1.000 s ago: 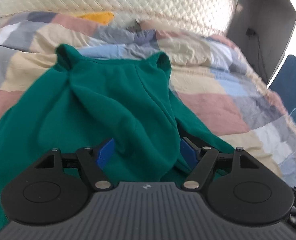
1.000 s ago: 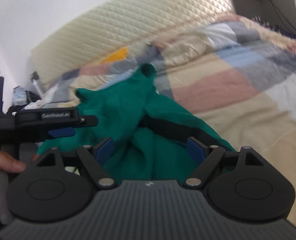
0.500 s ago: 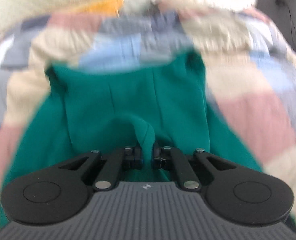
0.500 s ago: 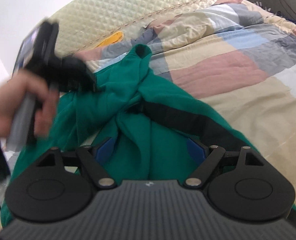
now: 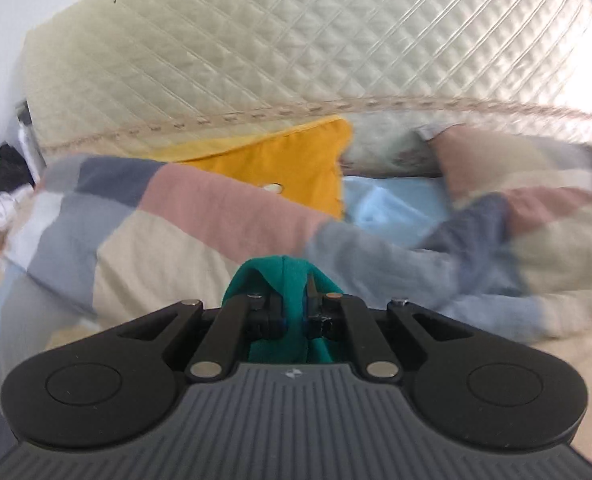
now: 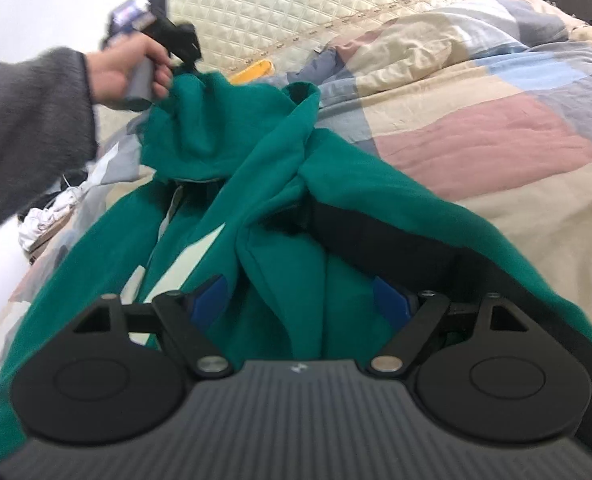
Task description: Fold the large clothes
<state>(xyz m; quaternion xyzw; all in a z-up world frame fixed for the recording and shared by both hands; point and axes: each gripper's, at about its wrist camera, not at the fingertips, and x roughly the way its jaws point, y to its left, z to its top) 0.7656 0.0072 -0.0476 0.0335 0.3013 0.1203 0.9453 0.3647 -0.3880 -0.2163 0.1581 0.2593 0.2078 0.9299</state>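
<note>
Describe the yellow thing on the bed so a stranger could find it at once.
Start at the quilted cream headboard and drop to where the patchwork quilt meets it. The mustard-yellow cushion lies there, partly tucked behind the quilt, beside a pale blue cloth. It is the only yellow thing among pastel checks.

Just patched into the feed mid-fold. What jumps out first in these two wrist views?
The big green garment dominates, sprawled across the patchwork quilt. The left gripper is shut on a bunched fold of it, lifted toward the quilted cream headboard; in the right wrist view a hand in a grey sleeve holds that gripper up at the garment's far left end. The right gripper sits open over the near cloth, and a yellow pillow lies below the headboard.
</note>
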